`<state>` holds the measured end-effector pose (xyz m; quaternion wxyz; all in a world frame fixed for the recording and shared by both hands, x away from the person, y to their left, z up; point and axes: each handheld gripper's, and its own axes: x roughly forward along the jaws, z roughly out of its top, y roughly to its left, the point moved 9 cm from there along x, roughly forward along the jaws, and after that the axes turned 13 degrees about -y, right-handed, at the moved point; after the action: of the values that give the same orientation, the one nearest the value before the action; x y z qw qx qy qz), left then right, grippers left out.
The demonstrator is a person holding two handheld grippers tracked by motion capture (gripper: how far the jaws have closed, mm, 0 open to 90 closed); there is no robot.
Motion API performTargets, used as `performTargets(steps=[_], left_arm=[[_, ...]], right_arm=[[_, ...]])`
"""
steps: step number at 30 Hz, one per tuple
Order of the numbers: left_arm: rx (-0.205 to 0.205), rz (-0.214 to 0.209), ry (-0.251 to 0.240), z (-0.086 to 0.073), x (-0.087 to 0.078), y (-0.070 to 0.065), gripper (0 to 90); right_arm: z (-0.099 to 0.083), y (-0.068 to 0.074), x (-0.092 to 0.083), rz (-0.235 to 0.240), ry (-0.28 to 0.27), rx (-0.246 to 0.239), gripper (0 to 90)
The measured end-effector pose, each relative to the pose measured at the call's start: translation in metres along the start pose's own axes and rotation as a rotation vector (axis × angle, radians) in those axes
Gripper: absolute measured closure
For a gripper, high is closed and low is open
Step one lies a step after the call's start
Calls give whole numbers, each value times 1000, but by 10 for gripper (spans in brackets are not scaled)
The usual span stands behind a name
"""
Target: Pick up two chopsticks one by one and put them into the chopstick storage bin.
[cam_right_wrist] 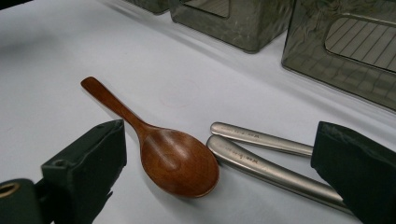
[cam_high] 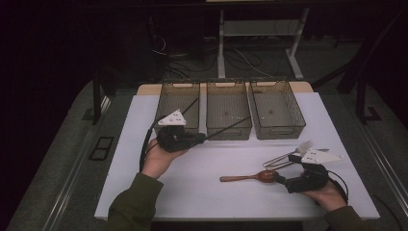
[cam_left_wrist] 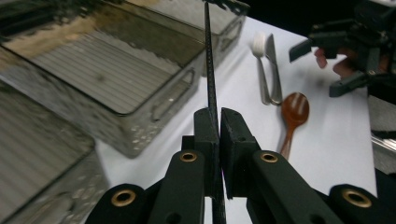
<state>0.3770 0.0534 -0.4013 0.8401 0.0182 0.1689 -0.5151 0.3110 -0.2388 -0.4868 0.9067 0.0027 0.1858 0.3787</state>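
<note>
Chopstick (cam_left_wrist: 209, 60), thin and black, sits pinched tight in my left claw (cam_left_wrist: 219, 122), slanting over the middle bin (cam_high: 228, 109). My right claw (cam_right_wrist: 219, 182) gapes wide around the wooden spoon's (cam_right_wrist: 173, 158) bowl on the table (cam_high: 211, 192), steel handles (cam_right_wrist: 261, 154) just beside it.

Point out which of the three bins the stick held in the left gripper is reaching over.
The middle bin: the thin black stick clamped in the left gripper slants over its near right corner, while the left bin and right bin stand clear of it.
</note>
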Motion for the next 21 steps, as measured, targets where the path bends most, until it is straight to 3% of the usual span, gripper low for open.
performTargets(steps=[9, 21], left_arm=[[-5, 92, -43, 12, -18, 30, 852], [-21, 213, -44, 31, -34, 78, 852]], right_arm=[[1, -1, 0, -2, -5, 0, 29], [1, -1, 0, -1, -11, 1, 29]])
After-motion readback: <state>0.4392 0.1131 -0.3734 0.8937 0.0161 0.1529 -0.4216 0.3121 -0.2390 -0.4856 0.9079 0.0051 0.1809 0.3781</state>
